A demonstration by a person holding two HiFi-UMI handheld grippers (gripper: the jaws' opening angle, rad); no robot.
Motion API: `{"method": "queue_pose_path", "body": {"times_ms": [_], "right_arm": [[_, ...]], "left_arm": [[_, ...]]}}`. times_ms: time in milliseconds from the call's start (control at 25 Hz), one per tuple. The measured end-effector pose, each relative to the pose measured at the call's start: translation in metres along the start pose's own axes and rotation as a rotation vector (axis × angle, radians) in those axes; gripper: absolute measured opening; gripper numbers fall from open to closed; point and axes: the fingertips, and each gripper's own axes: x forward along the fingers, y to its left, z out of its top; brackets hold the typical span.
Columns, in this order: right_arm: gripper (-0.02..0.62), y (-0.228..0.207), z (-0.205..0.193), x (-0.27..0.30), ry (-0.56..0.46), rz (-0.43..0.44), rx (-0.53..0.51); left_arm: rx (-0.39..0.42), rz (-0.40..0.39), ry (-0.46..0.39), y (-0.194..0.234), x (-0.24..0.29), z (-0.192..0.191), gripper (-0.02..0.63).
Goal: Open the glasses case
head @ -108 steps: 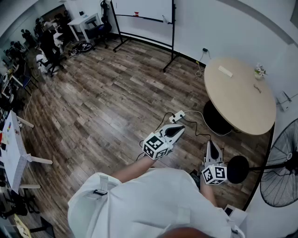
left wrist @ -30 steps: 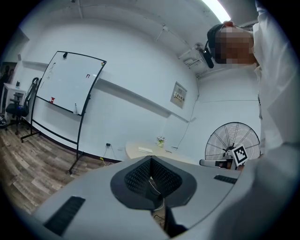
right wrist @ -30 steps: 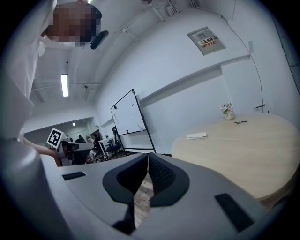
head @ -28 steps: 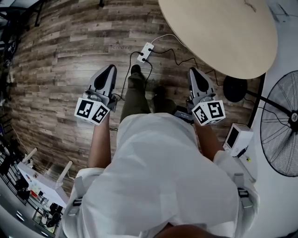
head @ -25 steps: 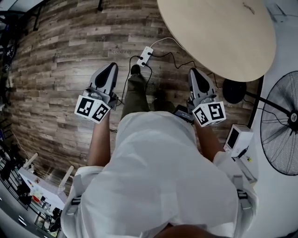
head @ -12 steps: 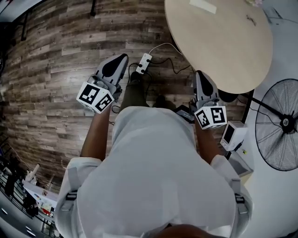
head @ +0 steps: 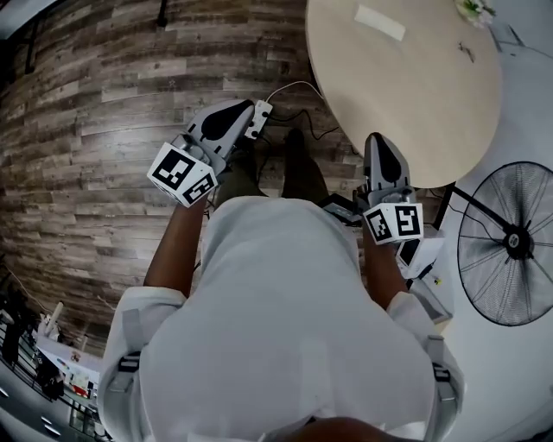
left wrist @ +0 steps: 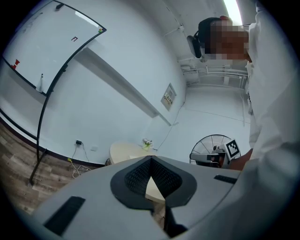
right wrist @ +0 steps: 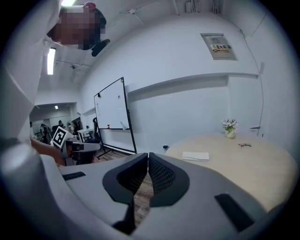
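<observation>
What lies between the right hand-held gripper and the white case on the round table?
Nothing but bare tabletop separates the right hand-held gripper from the white case; the right gripper view shows it.

I carry two pale grey, wedge-shaped shells, the left gripper (head: pixel 244 108) and the right gripper (head: pixel 378 140). Each narrows to black, mesh-textured pads (right wrist: pixel 160 174) and bears a white cube (head: pixel 181 173) printed with black square markers. I wear a white short-sleeved shirt (head: pixel 285 328) and dark trousers (head: pixel 302 177).

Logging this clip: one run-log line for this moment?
phase: pre-contact | left gripper: shut, empty | right gripper: shut, empty | white case: on round table, untouched
</observation>
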Motion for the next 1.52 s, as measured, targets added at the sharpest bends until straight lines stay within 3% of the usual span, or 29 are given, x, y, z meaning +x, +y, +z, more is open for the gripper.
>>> {"method": "queue_pose_path", "body": {"times_ms": [280, 600, 840, 1080, 1520], "right_arm": [[0.027, -0.053, 0.01, 0.038, -0.007, 0.106, -0.062], [0.026, -0.121, 0.025, 0.073, -0.042, 0.137, -0.116], [0.028, -0.167, 0.03, 0.098, -0.054, 0.127, -0.276], [0.028, -0.194, 0.014, 0.124, 0.001, 0.178, -0.322], [0.031, -0.231, -0.035, 0.166, 0.14, 0.188, -0.598]], "left_arm": [[0.025, 0.116, -0.012, 0.003, 0.042, 0.004, 0.012], [0.123, 0.157, -0.014, -0.008, 0.113, 0.003, 0.012], [0.164, 0.191, 0.004, 0.001, 0.163, -0.012, 0.012], [0.195, 0.179, -0.005, 0.023, 0.195, -0.026, 0.012], [0.247, 0.211, 0.014, 0.057, 0.226, -0.067, 0.012]]}}
